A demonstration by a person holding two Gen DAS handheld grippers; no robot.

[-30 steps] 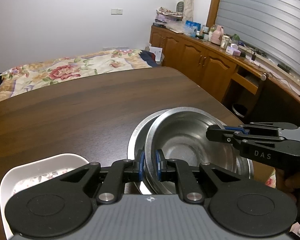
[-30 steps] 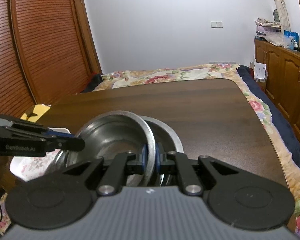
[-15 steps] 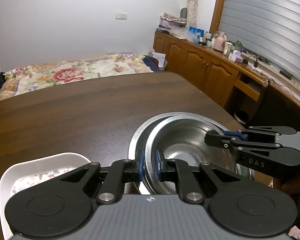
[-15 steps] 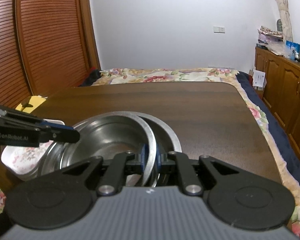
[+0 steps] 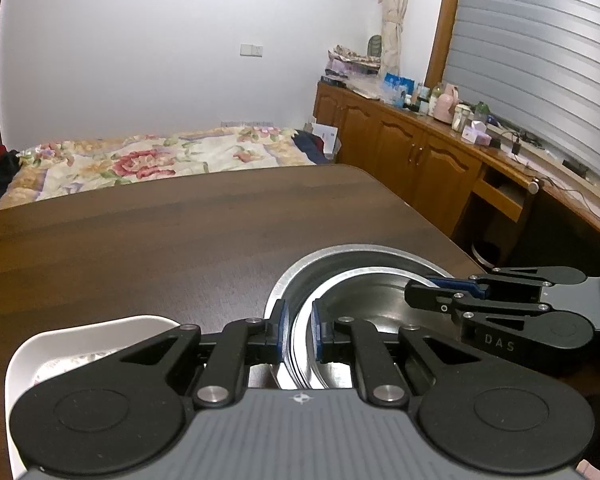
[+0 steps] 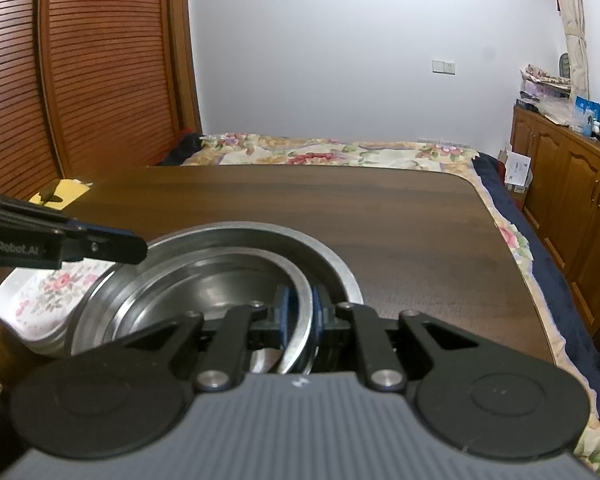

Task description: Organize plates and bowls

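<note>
Steel bowl, inner (image 5: 364,300) (image 6: 204,280): nested inside a wider steel bowl, outer (image 5: 340,254) (image 6: 268,232), both on the dark wood bench (image 5: 160,232) (image 6: 340,208) near its front edge.

Left gripper (image 5: 298,330) (image 6: 116,246): jaws parted slightly, straddling the left rim of the inner bowl. A narrow gap shows between the blue pads and the metal, so the rim is released, not clenched.

Right gripper (image 6: 298,318) (image 5: 424,294): jaws likewise a little apart, set either side of the inner bowl's right rim; grip loose, pads just beside the steel. Seen from the left wrist view, its tips reach over the bowl from the right.

White dish, floral print (image 5: 60,344) (image 6: 40,292): on the bench just left of the bowls, touching the outer one.

Background: bed with flowered cover (image 5: 160,156) beyond the bench.
</note>
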